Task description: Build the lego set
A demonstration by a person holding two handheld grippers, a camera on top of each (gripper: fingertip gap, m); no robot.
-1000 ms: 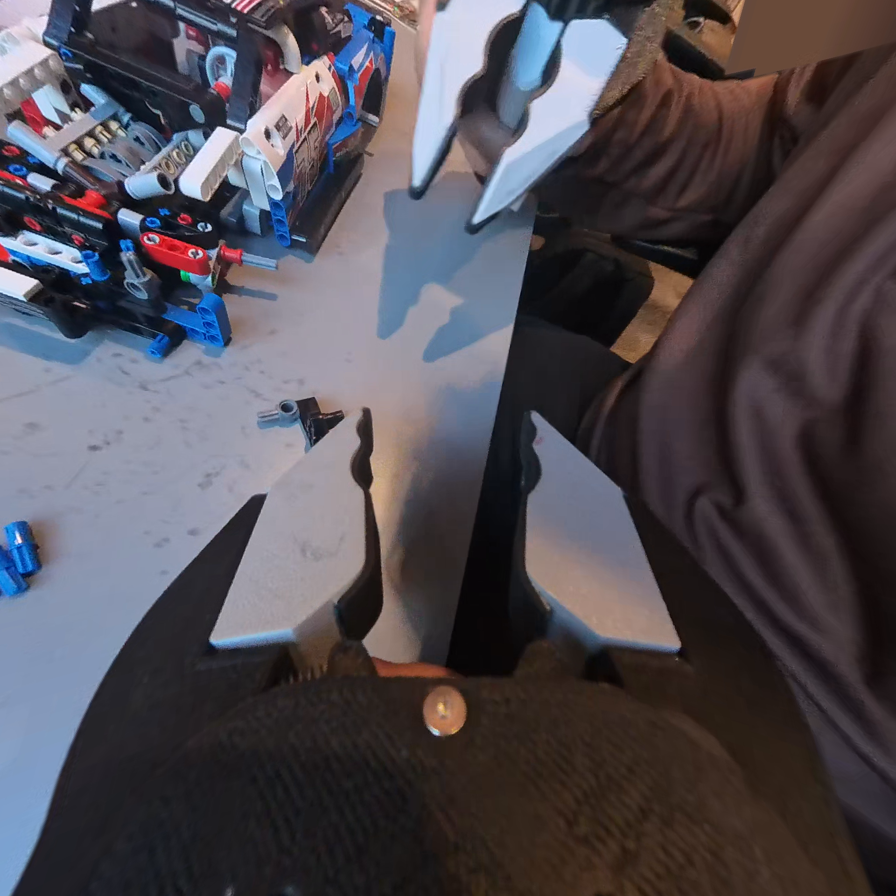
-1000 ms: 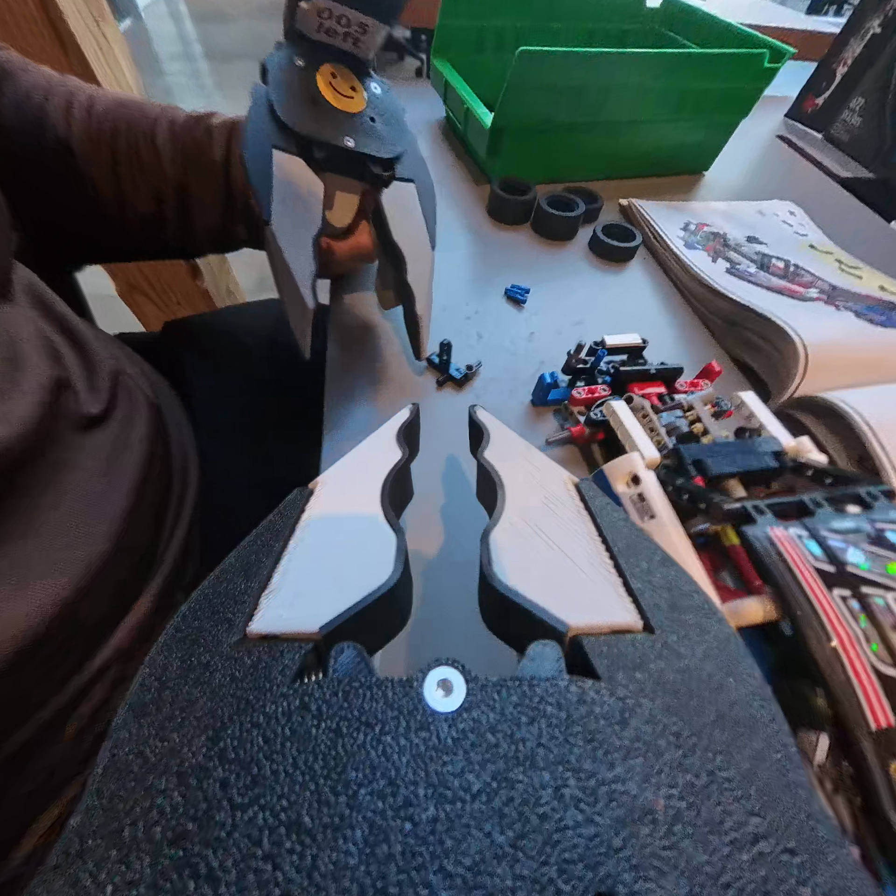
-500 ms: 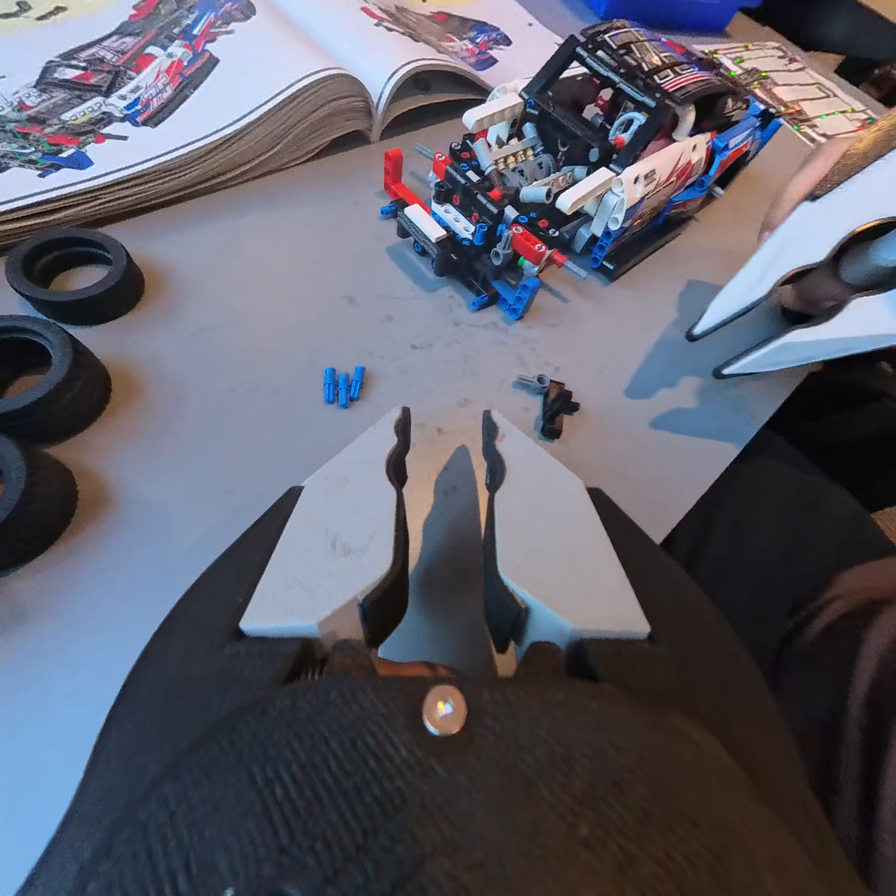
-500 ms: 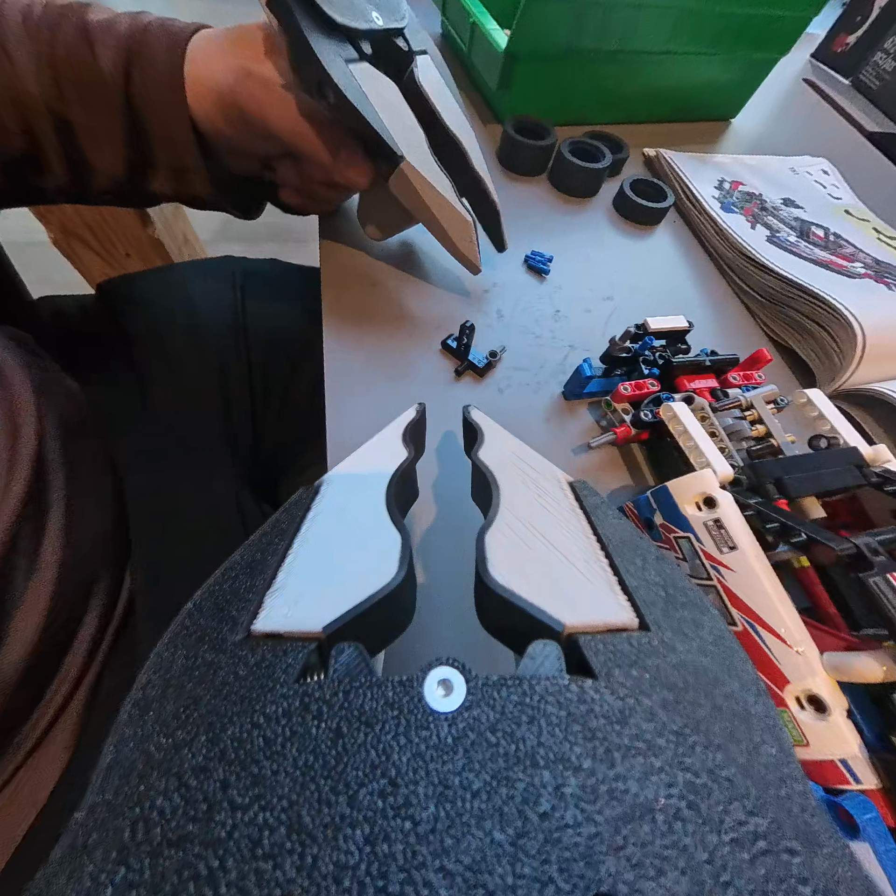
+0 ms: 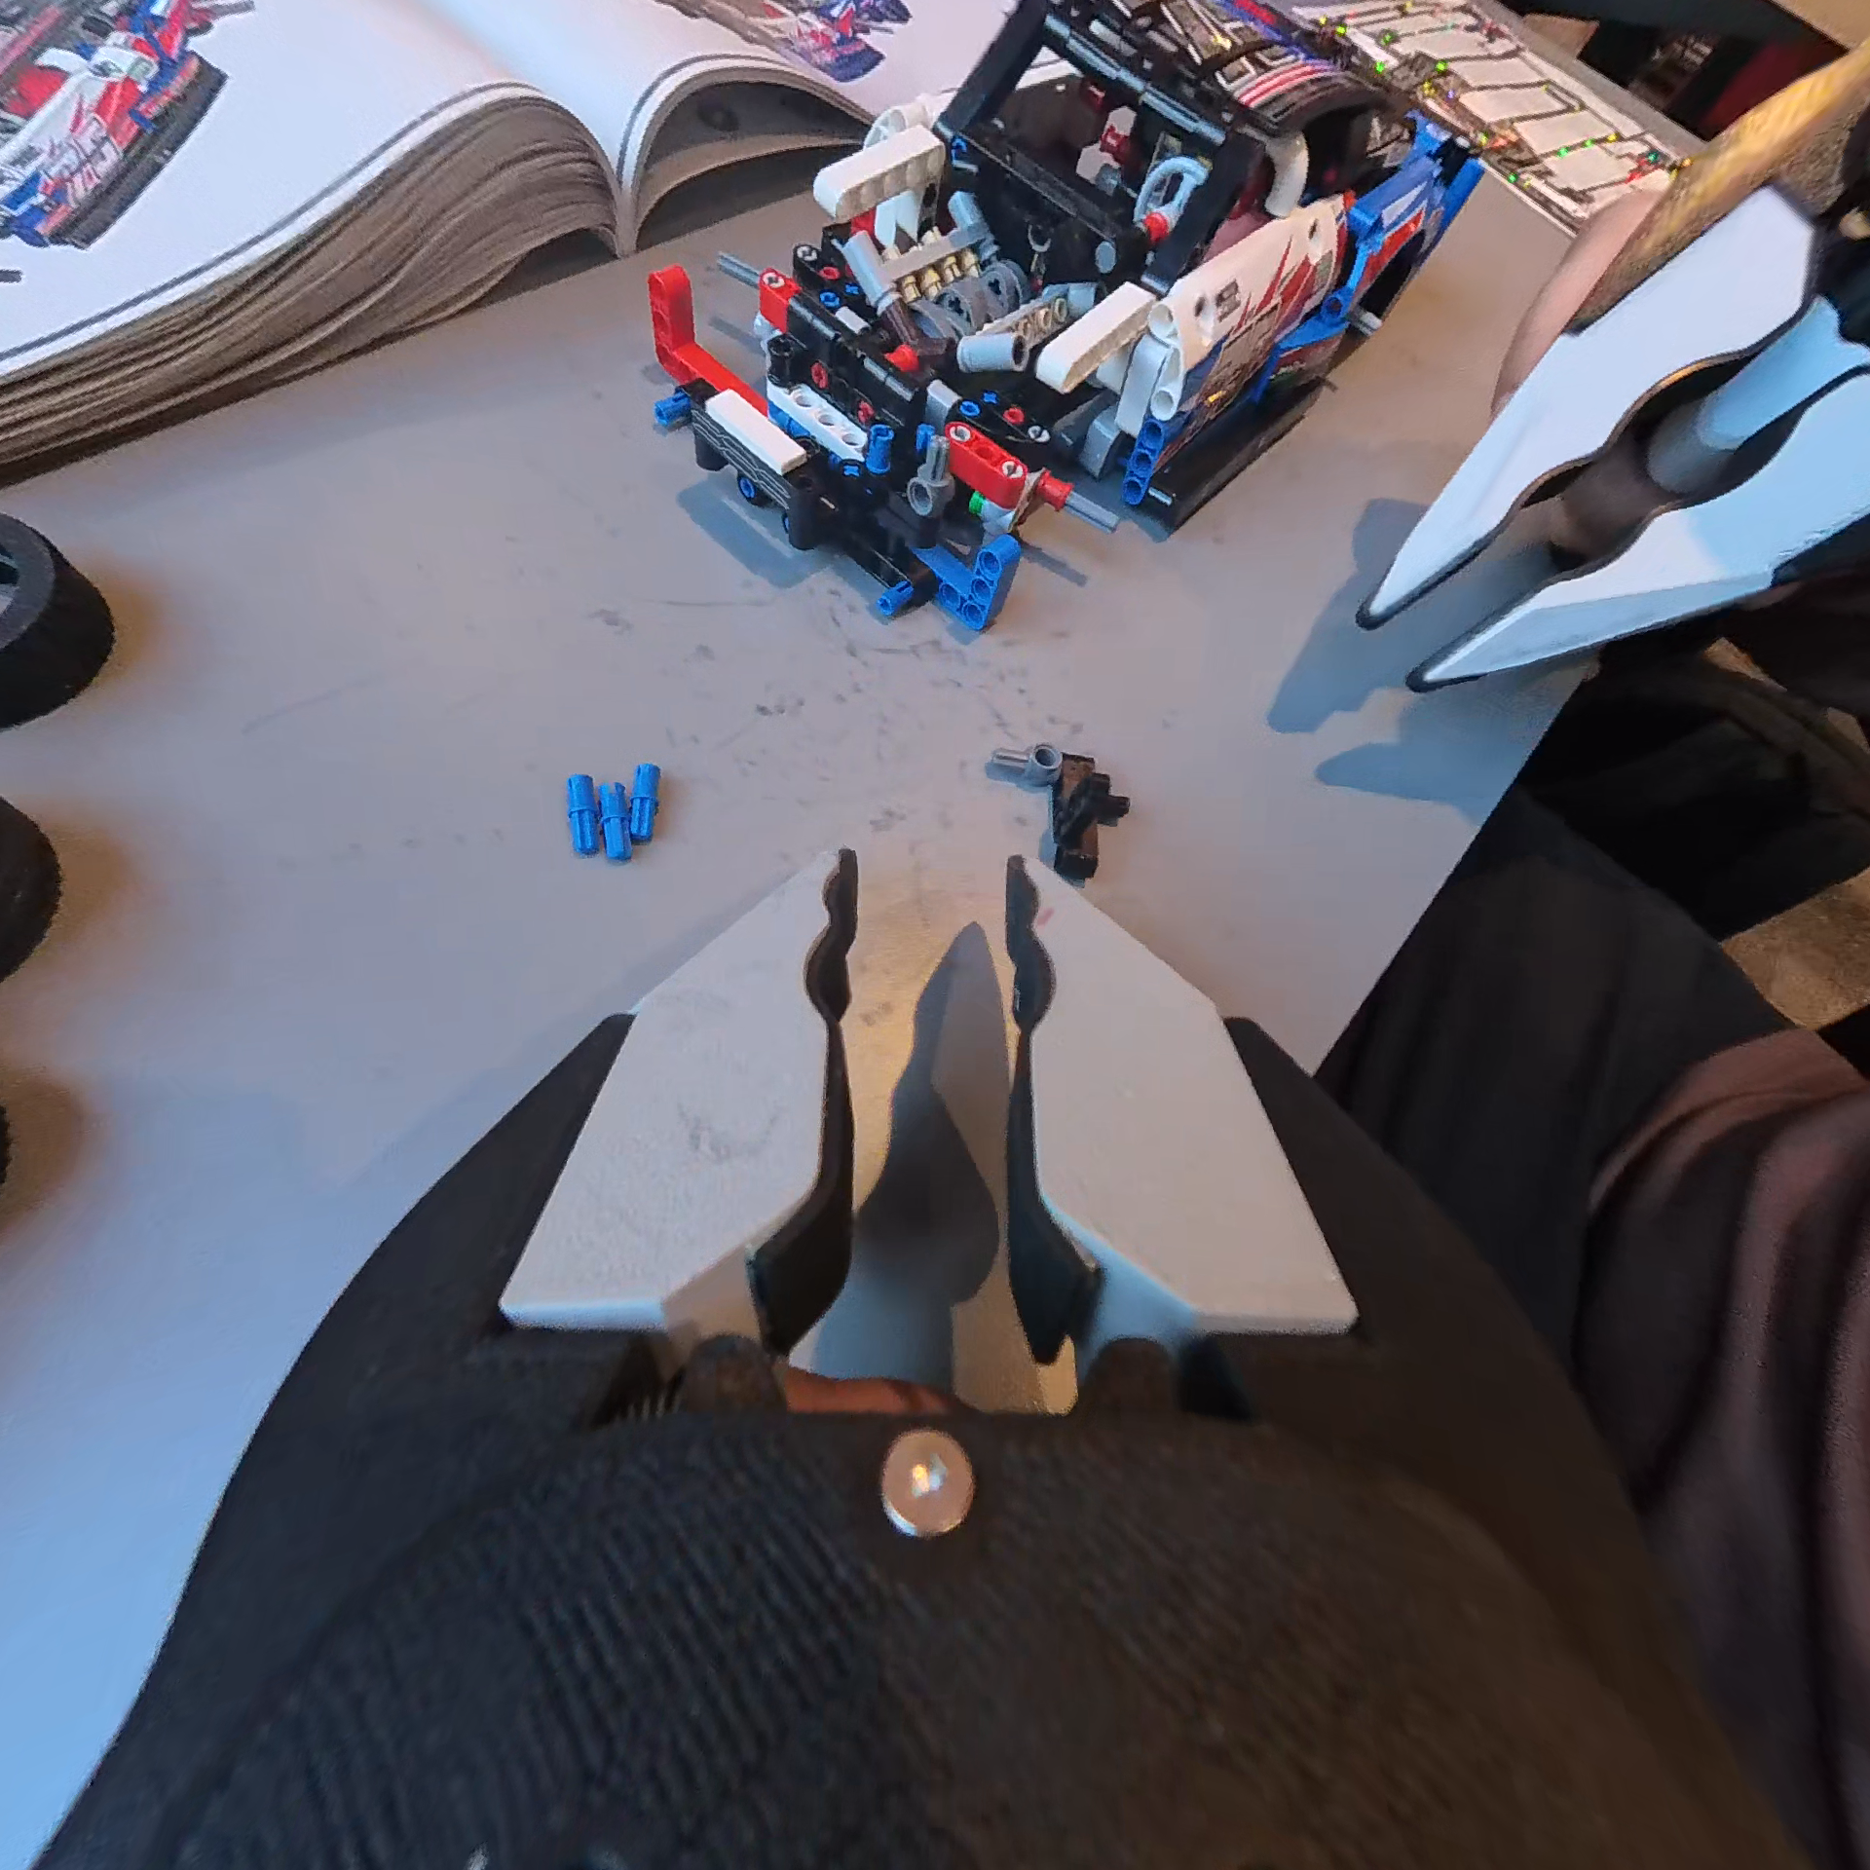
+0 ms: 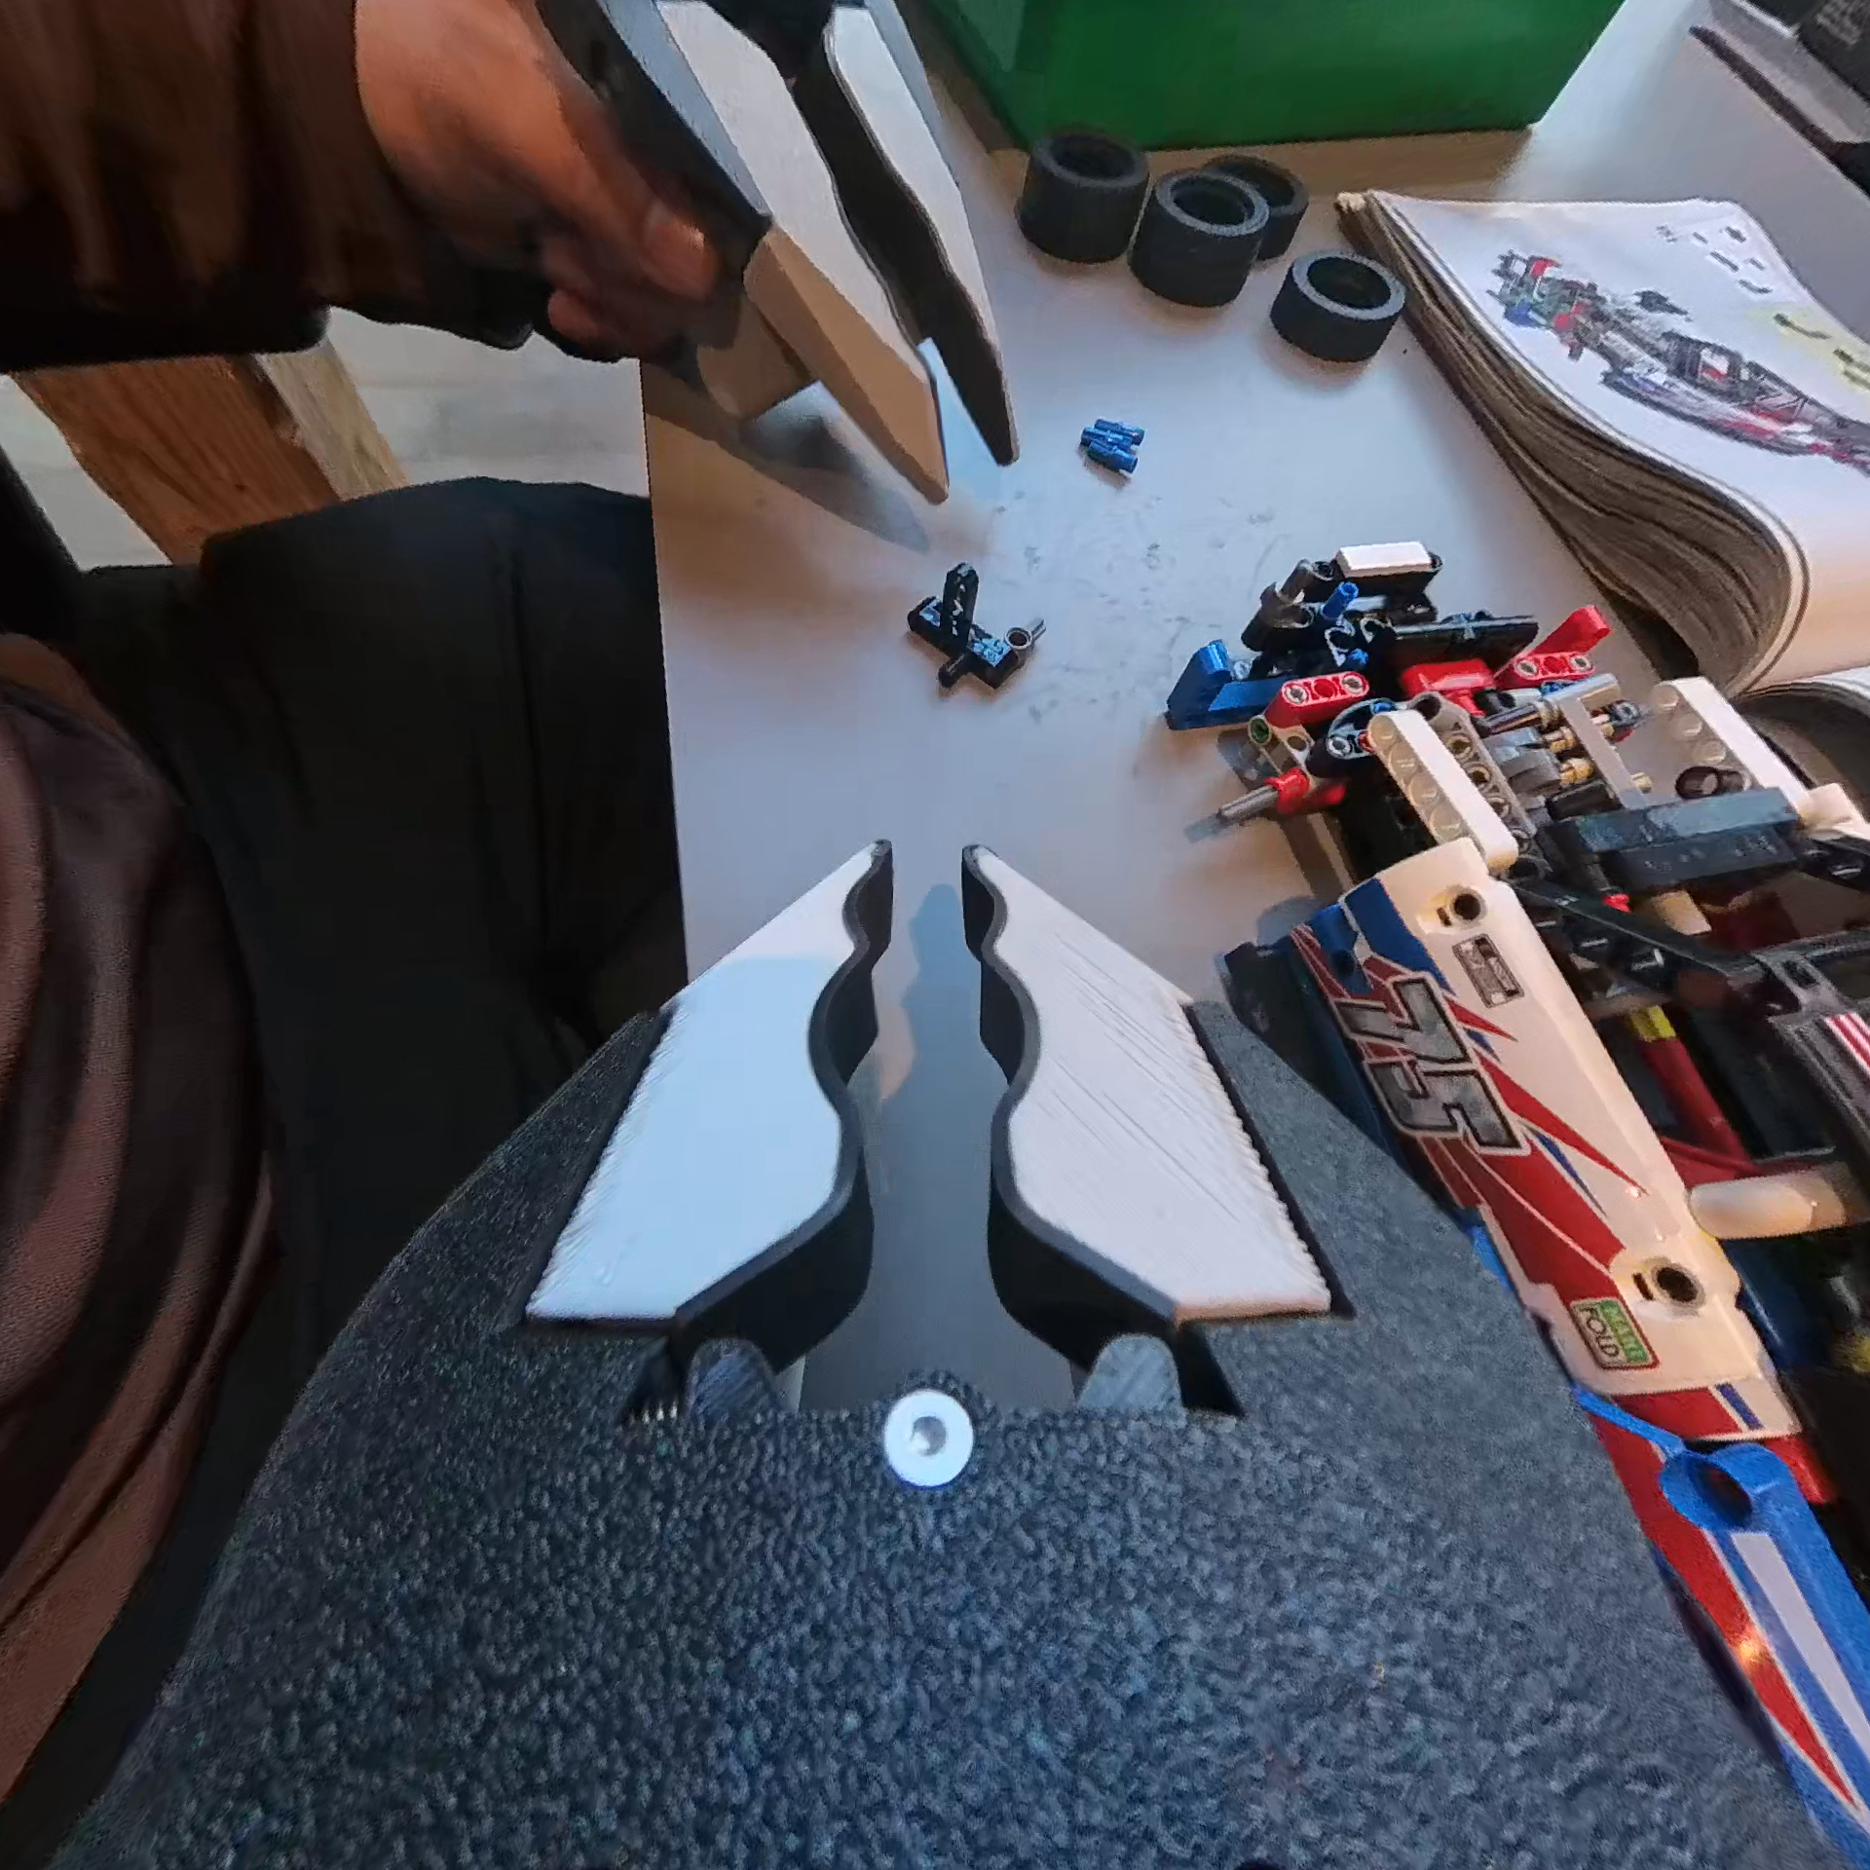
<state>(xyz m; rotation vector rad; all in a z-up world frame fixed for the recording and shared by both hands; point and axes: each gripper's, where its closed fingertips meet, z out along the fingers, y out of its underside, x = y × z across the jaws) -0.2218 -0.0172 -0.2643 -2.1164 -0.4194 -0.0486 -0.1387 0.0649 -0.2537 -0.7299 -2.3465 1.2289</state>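
Note:
A partly built lego race car (image 5: 1063, 334) (image 6: 1518, 911) in white, blue, red and black stands on the grey table (image 5: 354, 658). A small black sub-assembly with a grey connector (image 5: 1078, 804) (image 6: 961, 632) lies just ahead and right of my left gripper (image 5: 926, 870). Three blue pins (image 5: 612, 810) (image 6: 1113, 445) lie ahead and left of it. The left gripper is open and empty, low over the table; it also shows in the right wrist view (image 6: 976, 476). My right gripper (image 6: 926, 860) is open and empty, beside the car; it shows at the right edge of the left wrist view (image 5: 1401, 648).
An open instruction book (image 5: 304, 202) (image 6: 1619, 354) lies behind the car. Several black tyres (image 6: 1194, 233) (image 5: 40, 638) stand at the far side next to a green bin (image 6: 1265, 61). The table's near edge (image 6: 668, 810) borders the person's lap.
My left gripper swung from along the table edge to face the car and book, then moved closer to the table and the loose pieces. The right gripper moved forward a little.

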